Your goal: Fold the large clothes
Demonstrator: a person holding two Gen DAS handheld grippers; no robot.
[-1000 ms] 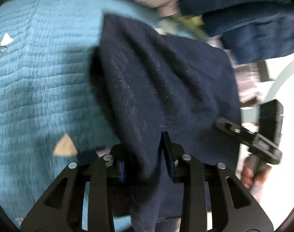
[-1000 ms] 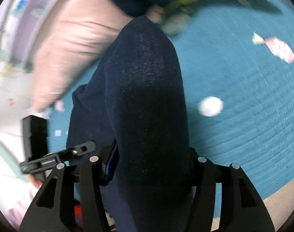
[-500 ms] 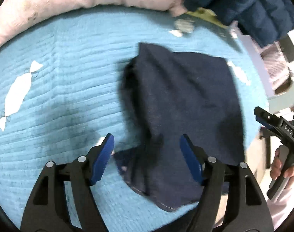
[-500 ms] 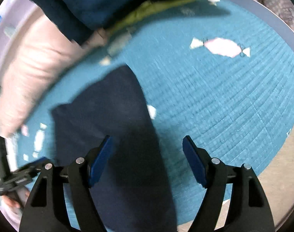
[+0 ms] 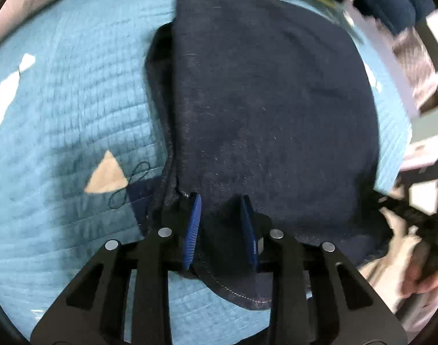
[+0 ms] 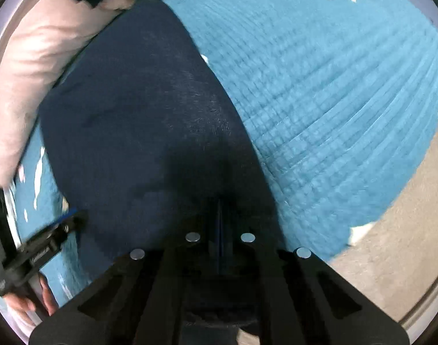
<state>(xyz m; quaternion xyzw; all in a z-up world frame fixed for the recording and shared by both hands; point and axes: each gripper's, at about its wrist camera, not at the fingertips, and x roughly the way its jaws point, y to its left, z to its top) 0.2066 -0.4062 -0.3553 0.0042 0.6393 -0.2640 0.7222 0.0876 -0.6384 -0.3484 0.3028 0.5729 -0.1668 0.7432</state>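
Dark garment [image 5: 265, 109] folded into compact rectangle on blue quilt [image 5: 60, 115]. Left gripper [image 5: 220, 198] just re-closed, grasping hem at 6 o'clock. Right gripper [image 6: 220, 204] clenched, cloth pinch unclear. Another fold likely left.

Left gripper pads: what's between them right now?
A bunched fold of the navy garment, near its hemmed edge; the left gripper pads press on it. Shows in the left wrist view.

Both wrist views look steeply down, close over one dark garment [image 5: 270, 109].
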